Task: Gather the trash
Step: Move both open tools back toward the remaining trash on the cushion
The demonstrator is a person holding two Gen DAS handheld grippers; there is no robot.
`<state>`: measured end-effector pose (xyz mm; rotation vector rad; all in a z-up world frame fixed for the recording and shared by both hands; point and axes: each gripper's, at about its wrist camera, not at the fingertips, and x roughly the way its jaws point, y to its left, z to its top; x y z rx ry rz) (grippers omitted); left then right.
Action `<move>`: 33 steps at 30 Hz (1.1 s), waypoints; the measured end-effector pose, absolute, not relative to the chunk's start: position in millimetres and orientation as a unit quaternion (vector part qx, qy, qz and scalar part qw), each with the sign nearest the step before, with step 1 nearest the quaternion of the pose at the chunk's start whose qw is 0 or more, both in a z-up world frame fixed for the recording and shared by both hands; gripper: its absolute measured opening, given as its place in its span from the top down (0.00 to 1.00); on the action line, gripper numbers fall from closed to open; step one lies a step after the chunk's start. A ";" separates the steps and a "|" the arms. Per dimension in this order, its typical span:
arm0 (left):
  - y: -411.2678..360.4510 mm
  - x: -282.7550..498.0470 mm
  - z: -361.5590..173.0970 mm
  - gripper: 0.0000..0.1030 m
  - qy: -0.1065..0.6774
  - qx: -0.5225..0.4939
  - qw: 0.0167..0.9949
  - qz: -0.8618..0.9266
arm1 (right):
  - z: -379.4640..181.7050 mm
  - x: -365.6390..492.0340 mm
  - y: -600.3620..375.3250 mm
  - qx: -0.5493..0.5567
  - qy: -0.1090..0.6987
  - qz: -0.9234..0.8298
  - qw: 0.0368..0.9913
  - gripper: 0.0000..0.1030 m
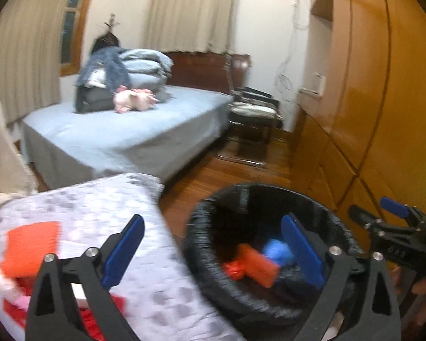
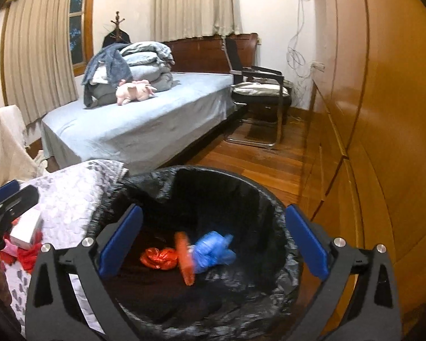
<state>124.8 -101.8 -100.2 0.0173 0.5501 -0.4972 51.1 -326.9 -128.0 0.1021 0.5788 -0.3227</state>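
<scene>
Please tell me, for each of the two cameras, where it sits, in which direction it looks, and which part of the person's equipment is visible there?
Left wrist: sits on the left claw, open, above the patterned cloth and the bin's left rim, facing the bed; the right claw shows at the right edge.
Right wrist: sits on the right claw, open, directly over the trash bin, facing the bed; the left claw shows at the left edge.
Shared: bin with orange pack, blue bag, red wrapper; bed, chair, wardrobe.
</scene>
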 end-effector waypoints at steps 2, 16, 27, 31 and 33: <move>-80.8 120.6 -97.1 0.06 0.263 0.008 0.940 -0.216 | -124.6 54.9 -312.5 0.049 0.283 -0.142 0.947 0.05; 67.2 100.1 -111.0 0.06 0.281 -0.006 0.959 -0.029 | -119.4 101.8 -189.3 0.020 0.291 -0.009 0.956 0.05; 134.9 113.0 -143.3 0.08 0.304 -0.008 0.951 0.049 | -145.9 132.9 -111.8 0.004 0.307 0.049 0.950 0.05; 149.6 125.2 -163.6 0.12 0.327 -0.019 0.943 0.055 | -157.2 142.2 -94.3 -0.008 0.316 0.057 0.947 0.05; 152.7 128.7 -169.0 0.12 0.331 -0.024 0.942 0.054 | -162.4 146.5 -87.7 -0.011 0.320 0.059 0.946 0.05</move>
